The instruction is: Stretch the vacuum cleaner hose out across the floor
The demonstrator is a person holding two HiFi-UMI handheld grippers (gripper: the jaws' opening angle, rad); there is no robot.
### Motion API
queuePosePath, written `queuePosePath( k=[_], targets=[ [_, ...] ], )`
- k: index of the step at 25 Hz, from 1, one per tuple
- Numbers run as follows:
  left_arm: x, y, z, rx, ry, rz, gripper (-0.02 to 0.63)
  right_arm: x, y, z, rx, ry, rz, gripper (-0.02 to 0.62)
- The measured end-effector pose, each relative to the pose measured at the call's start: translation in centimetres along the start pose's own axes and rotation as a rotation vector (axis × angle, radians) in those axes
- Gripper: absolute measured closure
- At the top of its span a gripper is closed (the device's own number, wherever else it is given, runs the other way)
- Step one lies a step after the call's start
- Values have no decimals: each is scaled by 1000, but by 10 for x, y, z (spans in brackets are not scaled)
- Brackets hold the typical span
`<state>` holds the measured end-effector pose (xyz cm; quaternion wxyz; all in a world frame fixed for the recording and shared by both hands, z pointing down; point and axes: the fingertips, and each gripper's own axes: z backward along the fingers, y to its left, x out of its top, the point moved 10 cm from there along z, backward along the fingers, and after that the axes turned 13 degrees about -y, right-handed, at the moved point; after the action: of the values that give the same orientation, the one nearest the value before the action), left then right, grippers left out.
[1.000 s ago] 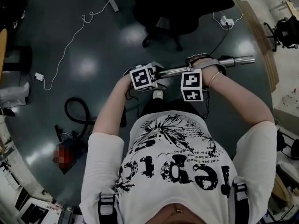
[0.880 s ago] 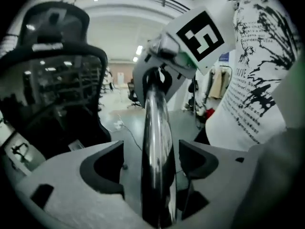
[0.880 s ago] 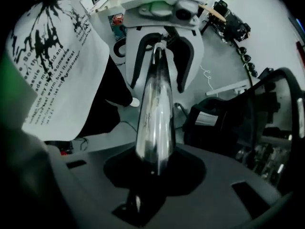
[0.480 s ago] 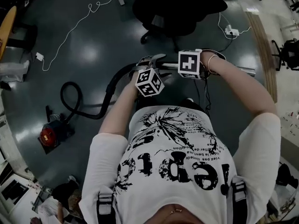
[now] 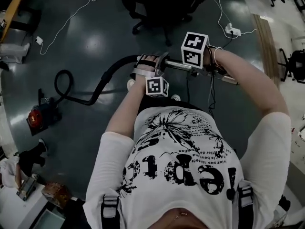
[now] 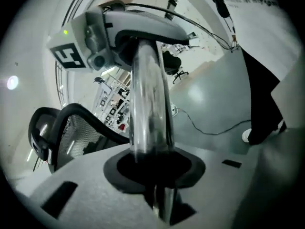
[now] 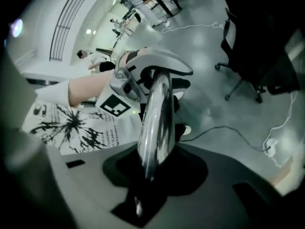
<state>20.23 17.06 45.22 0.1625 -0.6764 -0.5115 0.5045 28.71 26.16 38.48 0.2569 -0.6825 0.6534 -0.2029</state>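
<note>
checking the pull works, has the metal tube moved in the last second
Yes. The metal tube has swung: its free end drew left, away from the wooden floor strip.

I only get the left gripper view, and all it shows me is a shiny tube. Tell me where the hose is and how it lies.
Observer: In the head view the black hose leaves the left end of the metal tube and runs off across the floor to the person's left.
Operator: Say whether it's straight.
Observer: No. Near its far end it bends round into a curl.
Operator: Find the vacuum for me.
Observer: The red vacuum cleaner sits on the floor just past that curl, at the head view's left edge.
</note>
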Motion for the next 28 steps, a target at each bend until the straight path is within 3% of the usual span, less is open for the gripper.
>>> queuePosePath(
  k=[2,4,7,9,12,15,17,19,21,22,24,28],
  targets=[
    [31,-8,-10,28,12,7,499,-34,-1,9,68,-26,-64,477],
    [57,-12,-23,-1,31,2,500,-63,-2,18,80,-40,-74,479],
    [85,-15,-43,-96,90,-22,502,-96,-2,27,27,-61,-53,477],
    [96,-14,-53,-149,142,-61,507,-110,2,31,-57,-63,13,477],
    [110,-10,-68,-220,192,-91,520,-120,13,41,-293,-57,213,462],
    [116,-6,-80,-278,218,-71,528,-122,27,48,-559,-68,491,445],
    [118,-2,-89,-333,231,-13,529,-128,34,48,-799,50,731,431],
    [120,8,-97,-400,223,76,531,-133,36,49,-1112,245,984,424],
    [123,22,-105,-474,187,163,531,-135,32,56,-1391,379,1136,424],
    [126,29,-109,-512,165,198,531,-136,28,63,-1489,405,1170,425],
    [135,43,-117,-589,125,242,531,-137,20,78,-1597,423,1183,426],
    [146,63,-132,-764,63,278,531,-136,-5,103,-1636,536,1102,426]
  ],
)
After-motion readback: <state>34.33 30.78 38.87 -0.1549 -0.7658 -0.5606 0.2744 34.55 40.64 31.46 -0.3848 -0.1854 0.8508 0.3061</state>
